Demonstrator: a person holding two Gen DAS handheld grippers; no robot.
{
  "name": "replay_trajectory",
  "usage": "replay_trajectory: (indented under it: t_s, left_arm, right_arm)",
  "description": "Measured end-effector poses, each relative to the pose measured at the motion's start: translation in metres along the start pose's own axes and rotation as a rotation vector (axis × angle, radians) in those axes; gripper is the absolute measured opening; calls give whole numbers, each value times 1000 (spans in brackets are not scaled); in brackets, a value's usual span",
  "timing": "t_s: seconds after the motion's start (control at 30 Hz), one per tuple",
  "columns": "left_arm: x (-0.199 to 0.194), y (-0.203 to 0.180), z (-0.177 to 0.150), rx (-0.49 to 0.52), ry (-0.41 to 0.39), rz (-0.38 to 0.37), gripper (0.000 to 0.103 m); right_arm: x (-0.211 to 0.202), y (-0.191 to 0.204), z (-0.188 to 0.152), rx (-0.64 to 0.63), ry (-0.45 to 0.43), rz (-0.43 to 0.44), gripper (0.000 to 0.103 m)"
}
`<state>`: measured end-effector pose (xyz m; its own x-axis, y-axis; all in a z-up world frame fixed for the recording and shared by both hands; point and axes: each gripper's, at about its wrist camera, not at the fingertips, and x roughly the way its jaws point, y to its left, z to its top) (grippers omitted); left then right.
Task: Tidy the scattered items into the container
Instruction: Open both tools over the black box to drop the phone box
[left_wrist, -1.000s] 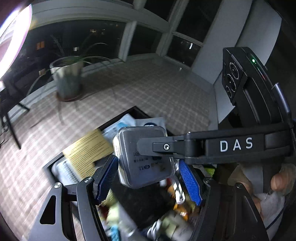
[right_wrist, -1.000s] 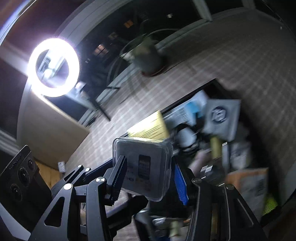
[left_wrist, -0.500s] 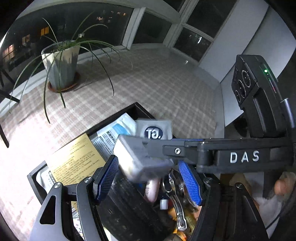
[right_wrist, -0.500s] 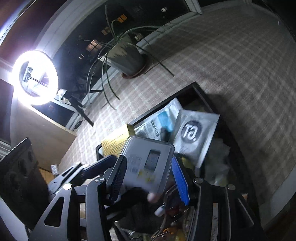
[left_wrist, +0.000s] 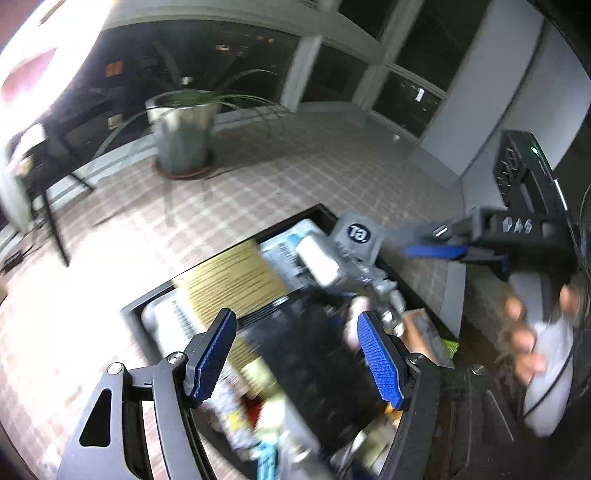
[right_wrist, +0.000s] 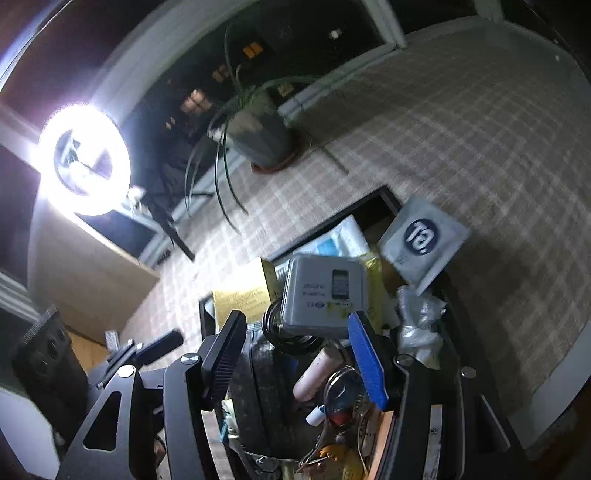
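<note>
A black container (left_wrist: 155, 299) (right_wrist: 384, 194) sits on the checked tabletop, filled with several items. A clear plastic case holding a grey box (right_wrist: 325, 291) (left_wrist: 319, 260) lies loose on top of the pile. My right gripper (right_wrist: 295, 354) is open and empty just in front of the case. My left gripper (left_wrist: 299, 356) is open and empty over the container. A grey sachet with a round logo (right_wrist: 421, 240) (left_wrist: 360, 234) leans at the container's far corner. A yellow booklet (left_wrist: 236, 284) (right_wrist: 240, 295) lies in it.
A potted plant (left_wrist: 183, 140) (right_wrist: 258, 136) stands on the far side of the table. A bright ring light (right_wrist: 85, 158) stands at the left. A black pouch (left_wrist: 317, 362), a pink tube (right_wrist: 316, 373) and metal clips fill the near part of the container.
The right gripper held the clear case a second ago, lowered it onto the pile and opened. The case now rests in the container. The right gripper has pulled away to the right.
</note>
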<state>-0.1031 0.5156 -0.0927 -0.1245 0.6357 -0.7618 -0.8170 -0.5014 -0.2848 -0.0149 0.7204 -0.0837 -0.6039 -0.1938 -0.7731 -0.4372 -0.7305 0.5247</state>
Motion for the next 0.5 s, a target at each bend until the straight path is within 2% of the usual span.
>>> replay_trajectory:
  t_s: [0.2, 0.3, 0.5]
  left_arm:
    - [-45, 51, -38, -80, -18, 112, 72]
    - [-70, 83, -65, -139, -26, 162, 72]
    - [-126, 154, -137, -283, -17, 311, 72]
  right_arm:
    - [-33, -3, -1, 29, -74, 7, 54]
    - [-37, 12, -8, -26, -91, -26, 56]
    - [-13, 68, -37, -206, -57, -60, 57]
